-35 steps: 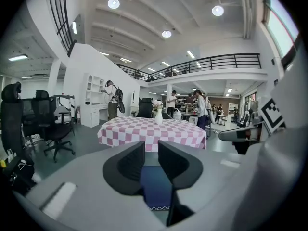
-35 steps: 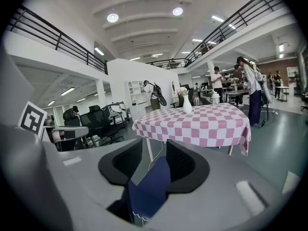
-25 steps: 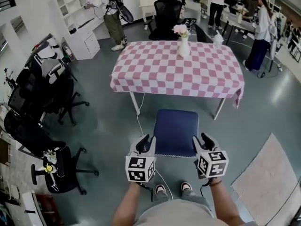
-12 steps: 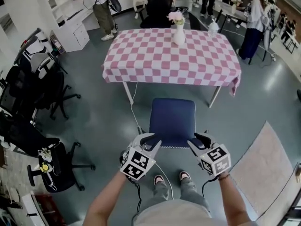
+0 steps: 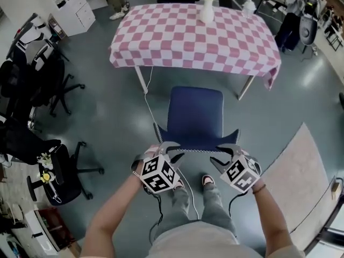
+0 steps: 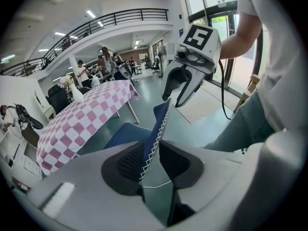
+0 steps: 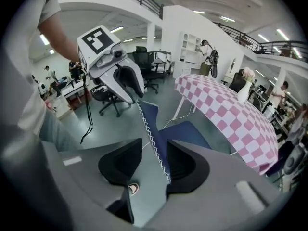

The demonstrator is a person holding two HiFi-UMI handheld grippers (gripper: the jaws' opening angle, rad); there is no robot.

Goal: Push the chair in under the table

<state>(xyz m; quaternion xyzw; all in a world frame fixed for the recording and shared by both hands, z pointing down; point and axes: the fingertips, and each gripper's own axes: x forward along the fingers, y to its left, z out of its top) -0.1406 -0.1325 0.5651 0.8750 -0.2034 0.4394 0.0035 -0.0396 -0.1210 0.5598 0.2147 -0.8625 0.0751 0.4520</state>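
A blue chair [image 5: 195, 112] stands just short of the table [image 5: 161, 42] with the pink checked cloth, its seat facing the table. Its backrest's top edge [image 5: 196, 145], stitched in white zigzag, is nearest me. My left gripper [image 5: 167, 150] is open astride the left end of that edge; in the left gripper view the stitched edge [image 6: 156, 134] runs between the pads, with floor showing beside it. My right gripper [image 5: 224, 153] is open astride the right end. In its own view the edge [image 7: 153, 138] lies between the pads of that right gripper [image 7: 154, 150], nearer the far one.
Black office chairs [image 5: 48, 90] crowd the left side, with a white cabinet [image 5: 75, 7] behind them. A pale rug [image 5: 301, 171] lies to the right. A vase of flowers [image 5: 206, 7] stands on the table. A cable [image 5: 148, 104] runs over the floor. My feet [image 5: 207, 180] are behind the chair.
Both grippers have come down and rolled inward from beside the backrest's corners, so their jaws now straddle its top edge. The view has tilted further down.
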